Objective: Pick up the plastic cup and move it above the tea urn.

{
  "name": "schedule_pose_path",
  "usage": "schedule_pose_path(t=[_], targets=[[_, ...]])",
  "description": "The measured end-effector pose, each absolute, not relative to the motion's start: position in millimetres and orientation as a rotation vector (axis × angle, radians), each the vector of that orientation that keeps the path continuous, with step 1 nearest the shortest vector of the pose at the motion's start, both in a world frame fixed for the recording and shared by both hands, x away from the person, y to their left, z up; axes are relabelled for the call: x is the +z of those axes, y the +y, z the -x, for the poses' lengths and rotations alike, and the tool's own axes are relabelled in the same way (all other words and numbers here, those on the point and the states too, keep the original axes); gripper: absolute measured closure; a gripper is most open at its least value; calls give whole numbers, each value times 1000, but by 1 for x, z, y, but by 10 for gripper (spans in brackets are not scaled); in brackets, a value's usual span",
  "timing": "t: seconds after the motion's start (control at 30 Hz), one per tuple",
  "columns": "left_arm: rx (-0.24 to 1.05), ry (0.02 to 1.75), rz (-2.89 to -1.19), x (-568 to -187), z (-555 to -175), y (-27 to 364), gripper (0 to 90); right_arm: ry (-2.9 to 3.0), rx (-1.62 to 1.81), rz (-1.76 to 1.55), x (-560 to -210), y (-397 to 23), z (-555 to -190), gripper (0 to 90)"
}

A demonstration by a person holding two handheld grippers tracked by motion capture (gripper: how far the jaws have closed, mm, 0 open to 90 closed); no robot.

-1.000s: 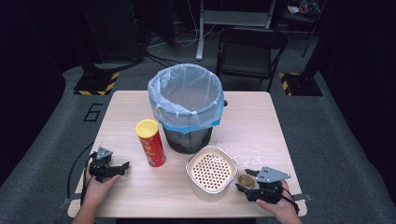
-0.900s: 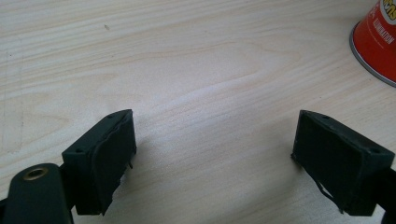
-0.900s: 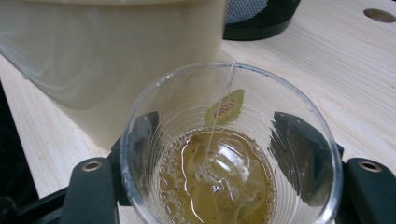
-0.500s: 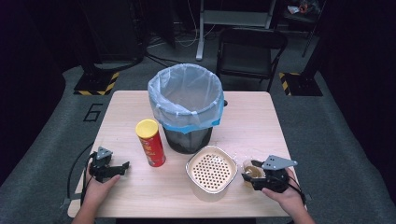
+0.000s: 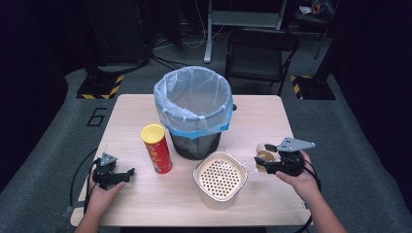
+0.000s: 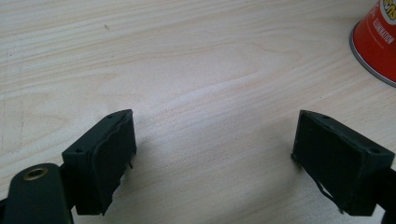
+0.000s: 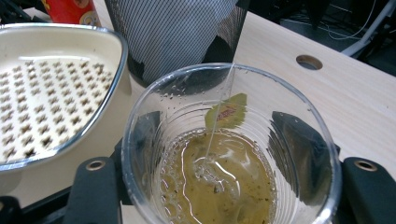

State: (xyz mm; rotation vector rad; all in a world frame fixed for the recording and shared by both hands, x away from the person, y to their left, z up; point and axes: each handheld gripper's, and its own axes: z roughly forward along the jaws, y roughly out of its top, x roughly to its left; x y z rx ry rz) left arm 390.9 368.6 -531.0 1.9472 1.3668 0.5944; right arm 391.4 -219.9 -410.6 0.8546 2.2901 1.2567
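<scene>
Clear plastic, the ribbed cup of brownish tea with a tea-bag string sits clamped between the right gripper's black jaws, held just right of the cream perforated strainer bowl; behind them stands the black mesh bin with its pale blue liner. The left gripper rests on the light wooden table, jaws wide and holding nothing, near the red crisp tube with a yellow lid.

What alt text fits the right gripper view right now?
The right tongs grip a clear plastic cup of yellowish-brown tea with a tea bag's string and tag inside. Behind it stand a cream perforated strainer bowl and a black mesh bin on the pale wooden table.
</scene>
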Motion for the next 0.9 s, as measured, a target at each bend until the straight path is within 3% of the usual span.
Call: schedule_pose_path(t=[0.5,0.9], targets=[[593,1359,-1952,-531,-391,369,128,2314,1278,-738,-393,-196,-419,345],[593,1359,-1952,-531,-391,369,128,2279,1223,-555,-394,-173,-418,348]])
